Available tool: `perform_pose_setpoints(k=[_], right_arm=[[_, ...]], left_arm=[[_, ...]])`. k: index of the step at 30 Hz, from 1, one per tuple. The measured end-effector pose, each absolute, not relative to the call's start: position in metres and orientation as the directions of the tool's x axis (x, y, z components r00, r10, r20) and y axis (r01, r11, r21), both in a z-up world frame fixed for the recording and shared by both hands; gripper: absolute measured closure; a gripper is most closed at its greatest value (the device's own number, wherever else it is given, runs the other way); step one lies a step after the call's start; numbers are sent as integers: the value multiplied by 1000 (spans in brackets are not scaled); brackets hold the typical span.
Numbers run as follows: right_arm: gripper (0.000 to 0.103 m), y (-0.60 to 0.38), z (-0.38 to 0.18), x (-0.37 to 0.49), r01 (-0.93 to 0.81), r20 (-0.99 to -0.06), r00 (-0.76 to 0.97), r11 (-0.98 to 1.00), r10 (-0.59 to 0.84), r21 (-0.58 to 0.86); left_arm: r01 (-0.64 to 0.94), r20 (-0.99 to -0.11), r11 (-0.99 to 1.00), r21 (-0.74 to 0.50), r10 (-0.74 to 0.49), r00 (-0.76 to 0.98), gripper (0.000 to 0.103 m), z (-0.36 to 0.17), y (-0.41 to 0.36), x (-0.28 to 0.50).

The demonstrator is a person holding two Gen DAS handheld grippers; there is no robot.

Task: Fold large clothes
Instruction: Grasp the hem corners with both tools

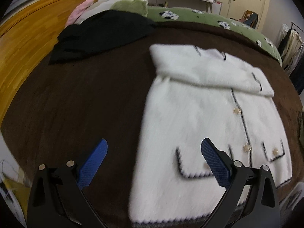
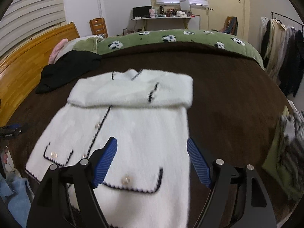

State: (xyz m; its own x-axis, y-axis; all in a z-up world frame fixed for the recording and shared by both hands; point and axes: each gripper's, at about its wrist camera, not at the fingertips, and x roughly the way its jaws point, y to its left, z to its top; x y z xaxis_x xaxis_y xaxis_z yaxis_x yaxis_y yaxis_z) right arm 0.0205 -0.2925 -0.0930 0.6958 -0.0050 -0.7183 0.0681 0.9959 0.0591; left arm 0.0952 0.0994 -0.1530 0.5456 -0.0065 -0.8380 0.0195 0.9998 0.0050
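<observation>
A fluffy white jacket with black trim, gold buttons and two front pockets lies flat on a dark brown blanket. Its sleeves are folded across the chest as a band near the collar. My left gripper hangs open above the jacket's left hem edge, one blue pad over bare blanket, the other over a pocket. In the right wrist view the same jacket fills the middle. My right gripper stands open above its right side near the lower pocket. Nothing is between either pair of fingers.
A black garment lies crumpled at the far left of the bed, by a wooden headboard. A green patterned cover runs along the far edge. A rack of hanging clothes stands at the right, and a cluttered desk at the back wall.
</observation>
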Motion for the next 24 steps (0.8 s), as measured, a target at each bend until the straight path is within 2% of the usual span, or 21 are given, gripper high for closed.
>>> perform_pose_setpoints(k=[6, 11, 15, 20, 24], right_arm=[[27, -296, -109, -20, 104, -744, 668, 992, -20, 67], [27, -302, -123, -46, 146, -760, 650, 985, -22, 97], [27, -308, -135, -61, 183, -779, 626, 975, -18, 125], [27, -313, -146, -73, 213, -791, 611, 961, 9, 176], [27, -320, -165, -77, 258, -801, 597, 933, 51, 252]], left_arm=[[-18, -852, 999, -26, -13, 523, 7, -168, 117, 51], [5, -862, 1000, -4, -6, 507, 7, -181, 121, 29], [-21, -881, 998, -55, -39, 471, 15, -192, 131, 21], [-35, -892, 994, -104, -77, 446, 15, -210, 139, 16], [-56, -902, 986, -156, -119, 415, 20, -225, 146, 13]])
